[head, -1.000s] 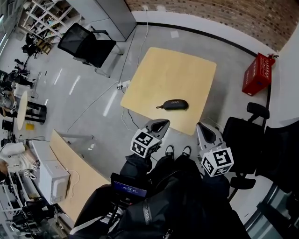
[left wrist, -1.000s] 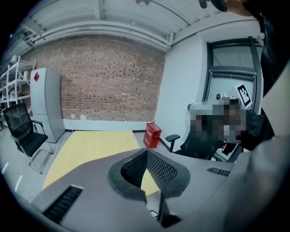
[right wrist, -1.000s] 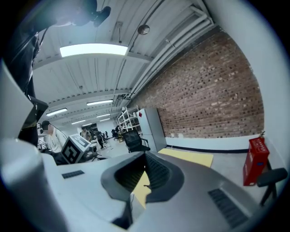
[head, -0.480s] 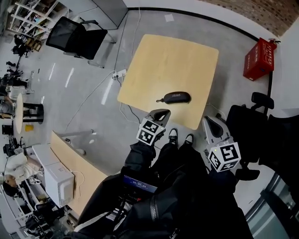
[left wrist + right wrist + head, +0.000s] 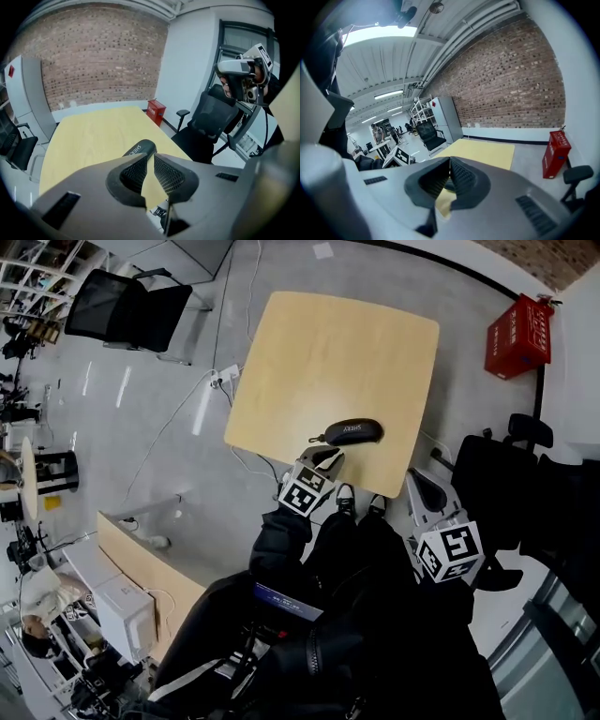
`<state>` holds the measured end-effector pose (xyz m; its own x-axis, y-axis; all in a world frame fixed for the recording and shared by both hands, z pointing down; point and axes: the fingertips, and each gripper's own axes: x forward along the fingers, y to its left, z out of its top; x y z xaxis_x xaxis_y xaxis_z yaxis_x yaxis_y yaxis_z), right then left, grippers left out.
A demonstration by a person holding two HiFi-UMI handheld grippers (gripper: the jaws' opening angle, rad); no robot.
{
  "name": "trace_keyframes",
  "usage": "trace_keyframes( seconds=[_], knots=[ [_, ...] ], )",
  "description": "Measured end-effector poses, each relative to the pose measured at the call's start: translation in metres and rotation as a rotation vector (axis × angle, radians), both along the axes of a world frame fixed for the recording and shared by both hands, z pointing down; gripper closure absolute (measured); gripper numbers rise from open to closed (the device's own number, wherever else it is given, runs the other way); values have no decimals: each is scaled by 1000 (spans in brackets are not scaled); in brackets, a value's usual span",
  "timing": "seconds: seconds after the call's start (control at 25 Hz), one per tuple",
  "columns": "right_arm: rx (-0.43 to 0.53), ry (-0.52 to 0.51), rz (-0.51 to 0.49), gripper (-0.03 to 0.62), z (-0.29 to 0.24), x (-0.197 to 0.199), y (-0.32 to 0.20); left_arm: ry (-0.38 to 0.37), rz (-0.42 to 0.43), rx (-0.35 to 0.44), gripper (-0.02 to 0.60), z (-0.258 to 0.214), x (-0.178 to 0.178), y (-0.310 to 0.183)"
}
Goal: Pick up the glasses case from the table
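Black glasses case (image 5: 349,432) near the table's (image 5: 328,352) front edge, long axis along that edge, looped end pointing left.
Left gripper (image 5: 326,456), at that edge just short of the loop, has jaws just cracking apart, empty; right gripper (image 5: 417,482), beside the table's near corner, is pressed together.

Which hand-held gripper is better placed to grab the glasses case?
Left. The left hand-held gripper points at the glasses case, just short of it; its jaws have just been opening, empty. The right hand-held gripper is off the table's corner, farther away.
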<state>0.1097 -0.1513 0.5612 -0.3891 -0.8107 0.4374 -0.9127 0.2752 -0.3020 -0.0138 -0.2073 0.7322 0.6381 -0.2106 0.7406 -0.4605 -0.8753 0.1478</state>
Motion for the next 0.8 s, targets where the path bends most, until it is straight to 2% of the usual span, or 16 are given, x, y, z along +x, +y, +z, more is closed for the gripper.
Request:
trace_keyframes(
  seconds=[0.28, 0.48, 0.6, 0.68, 0.8],
  knots=[
    [-51, 8, 24, 588, 17, 3, -8, -61, 74, -16, 486, 31, 5, -15],
    [-84, 15, 43, 588, 25, 5, -12, -101, 140, 8, 398, 47, 11, -30],
    [-99, 7, 66, 588, 31, 10, -13, -129, 201, 22, 319, 59, 18, -35],
    [-108, 10, 71, 588, 36, 12, -14, -157, 243, 27, 266, 71, 20, -37],
    [-117, 7, 74, 588, 42, 10, -15, -210, 307, 28, 220, 90, 19, -39]
  ],
)
